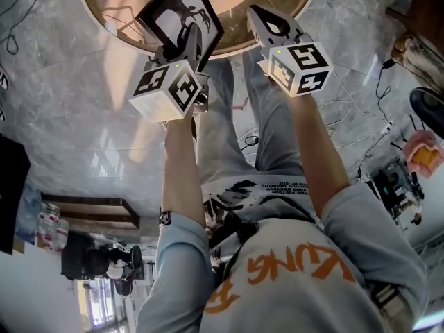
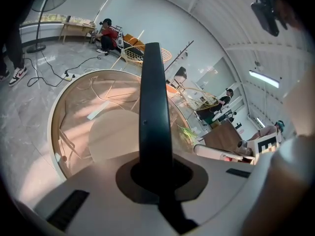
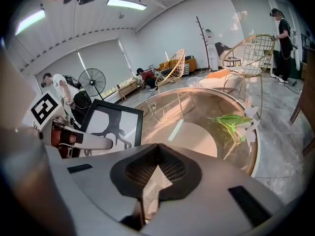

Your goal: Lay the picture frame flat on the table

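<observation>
Picture frame (image 1: 182, 16), black-edged, tilted over the near rim of the round glass table (image 2: 53, 132), its edge clamped in the left gripper (image 2: 156, 176). Right gripper (image 3: 157, 163), jaws together and empty, over the same table. Grey marble floor (image 1: 69, 116) surrounds the table; a green plant (image 3: 231, 122) lies on it.

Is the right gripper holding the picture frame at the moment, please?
No, the right gripper is closed on nothing, while the left gripper clamps the picture frame by its edge.
</observation>
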The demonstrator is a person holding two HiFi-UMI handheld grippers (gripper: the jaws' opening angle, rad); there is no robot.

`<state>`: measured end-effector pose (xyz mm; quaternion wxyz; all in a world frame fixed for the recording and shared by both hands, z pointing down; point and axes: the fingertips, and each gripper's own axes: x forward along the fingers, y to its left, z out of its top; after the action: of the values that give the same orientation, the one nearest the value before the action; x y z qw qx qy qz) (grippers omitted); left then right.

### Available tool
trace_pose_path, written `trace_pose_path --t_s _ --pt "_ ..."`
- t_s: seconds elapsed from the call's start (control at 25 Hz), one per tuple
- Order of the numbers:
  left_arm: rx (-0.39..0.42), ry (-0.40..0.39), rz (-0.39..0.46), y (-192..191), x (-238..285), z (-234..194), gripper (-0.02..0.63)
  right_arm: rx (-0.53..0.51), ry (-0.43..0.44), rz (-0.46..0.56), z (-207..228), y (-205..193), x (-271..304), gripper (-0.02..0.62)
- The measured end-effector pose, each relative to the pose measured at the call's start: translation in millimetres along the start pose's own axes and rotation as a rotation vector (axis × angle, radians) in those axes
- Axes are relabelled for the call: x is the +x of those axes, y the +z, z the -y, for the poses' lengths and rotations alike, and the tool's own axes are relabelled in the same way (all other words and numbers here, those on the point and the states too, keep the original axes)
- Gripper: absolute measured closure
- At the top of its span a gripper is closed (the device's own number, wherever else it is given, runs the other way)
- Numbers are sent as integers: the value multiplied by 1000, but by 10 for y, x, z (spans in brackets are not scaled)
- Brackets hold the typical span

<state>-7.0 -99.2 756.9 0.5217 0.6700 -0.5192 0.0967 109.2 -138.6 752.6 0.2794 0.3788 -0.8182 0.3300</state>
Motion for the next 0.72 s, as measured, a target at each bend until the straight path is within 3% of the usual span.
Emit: trace_pose_path --t_s 0.48,0.72 --pt "-18 -20 -21 108 300 -84 575 30 5 14 119 -39 179 597" --pt "43 -65 -63 283 624 73 569 51 0 35 251 15 236 597"
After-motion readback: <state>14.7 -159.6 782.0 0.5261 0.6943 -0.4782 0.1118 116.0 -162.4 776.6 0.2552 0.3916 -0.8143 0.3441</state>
